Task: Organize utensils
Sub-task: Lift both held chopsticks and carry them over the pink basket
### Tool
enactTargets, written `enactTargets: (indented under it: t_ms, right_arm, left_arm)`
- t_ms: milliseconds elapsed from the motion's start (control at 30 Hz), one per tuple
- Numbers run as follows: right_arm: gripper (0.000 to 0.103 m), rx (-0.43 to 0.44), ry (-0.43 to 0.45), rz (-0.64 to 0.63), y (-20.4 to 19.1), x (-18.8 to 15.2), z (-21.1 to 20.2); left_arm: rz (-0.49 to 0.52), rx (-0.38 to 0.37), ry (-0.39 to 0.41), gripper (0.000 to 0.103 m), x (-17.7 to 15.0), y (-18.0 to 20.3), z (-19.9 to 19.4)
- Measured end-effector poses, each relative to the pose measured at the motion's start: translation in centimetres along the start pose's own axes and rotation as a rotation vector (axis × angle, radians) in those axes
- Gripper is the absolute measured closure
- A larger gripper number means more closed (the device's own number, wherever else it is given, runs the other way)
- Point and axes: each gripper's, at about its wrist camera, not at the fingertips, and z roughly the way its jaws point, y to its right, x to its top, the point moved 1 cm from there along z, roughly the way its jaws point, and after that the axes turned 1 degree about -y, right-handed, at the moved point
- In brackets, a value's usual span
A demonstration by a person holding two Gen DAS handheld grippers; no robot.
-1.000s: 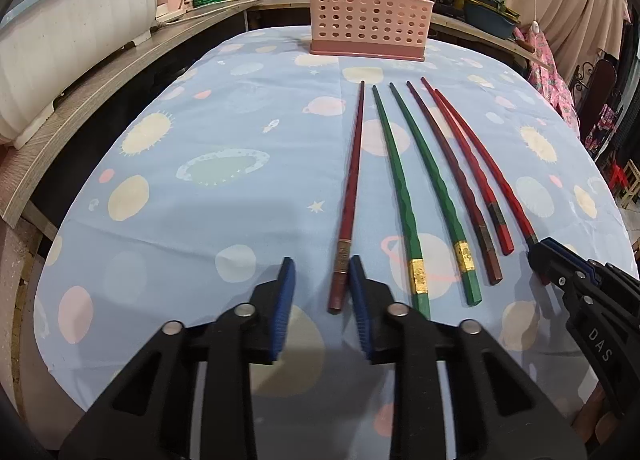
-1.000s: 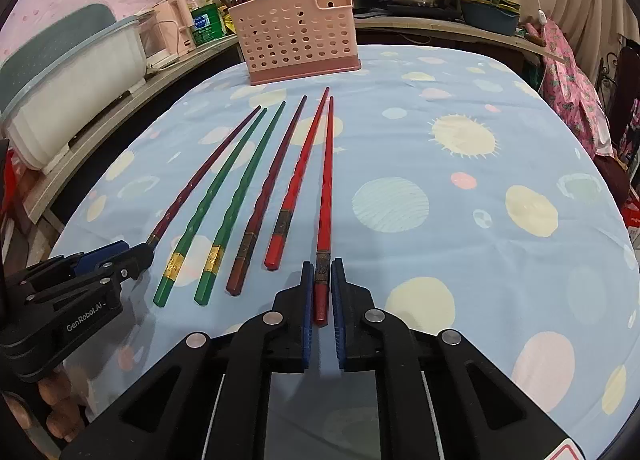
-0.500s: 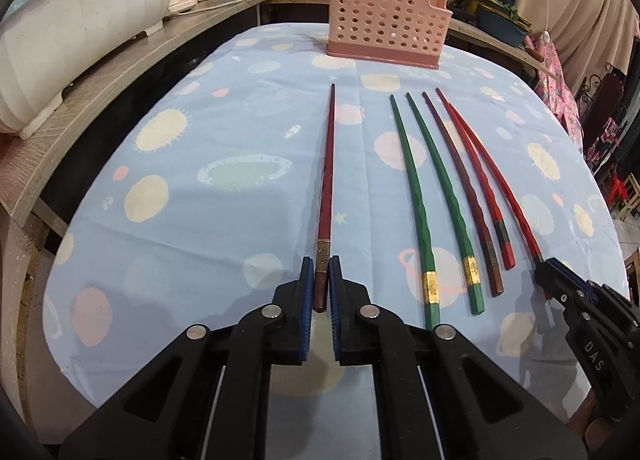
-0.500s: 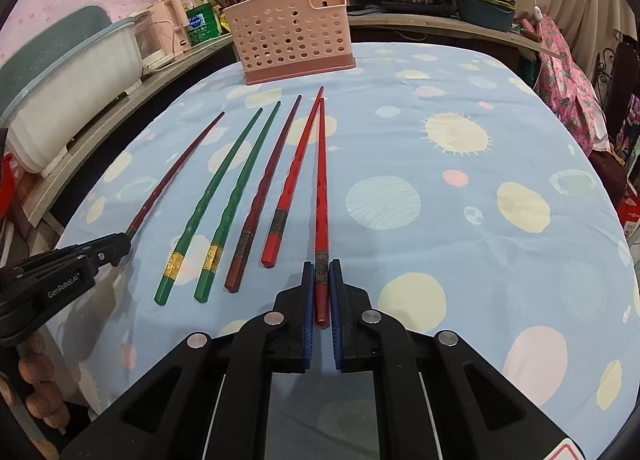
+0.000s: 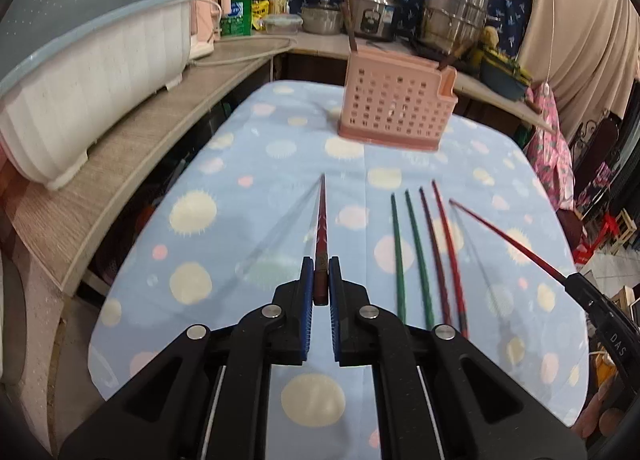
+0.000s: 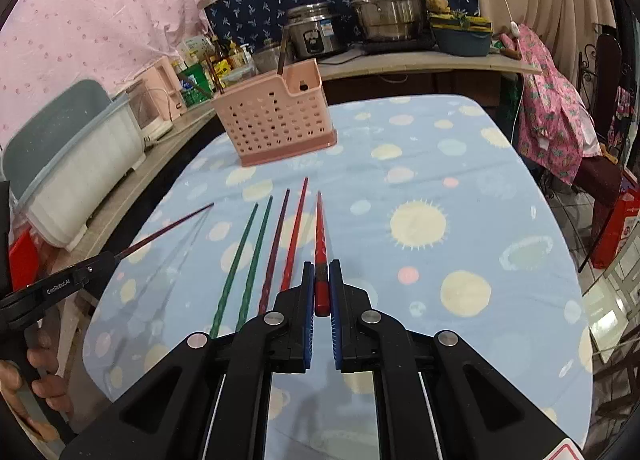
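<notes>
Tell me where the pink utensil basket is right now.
The pink basket stands upright at the far end of the table, ahead of both grippers, beyond the tips of the four chopsticks lying flat, just before the counter with pots.

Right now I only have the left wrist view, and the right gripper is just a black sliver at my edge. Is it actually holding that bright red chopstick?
Observer: Yes. In the right wrist view the right gripper has its jaws shut on the bright red chopstick, clamped near its thick end.
Operator: Where is its tip aimed?
Observer: Up the table, roughly toward the small-compartment end of the pink basket.
Operator: How does my own grip look from outside?
Observer: The left gripper shows side-on, with the dark red chopstick sticking out lifted and its tip angled toward the basket.
</notes>
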Motion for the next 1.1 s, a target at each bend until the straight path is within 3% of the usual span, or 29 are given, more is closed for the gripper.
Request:
enactTargets:
  t_ms: [467, 800, 1100]
  right_arm:
    - [0.095, 0.039, 0.165, -0.005, -0.7, 10.1, -1.3]
    - [0.095, 0.107, 0.238, 0.004, -2.1, 15.5, -1.8]
    - [0.095, 0.149, 0.355, 0.003, -3.9, 22.3, -2.5]
  left_arm:
    - [-0.009, 0.005, 0.174, 0.096, 9.6, 0.1, -2.8]
    - [-0.019, -0.041, 0.24, 0.096, 16.0, 0.8, -3.7]
    - [-0.03, -0.08, 0.378, 0.096, 23.3, 2.7, -6.0]
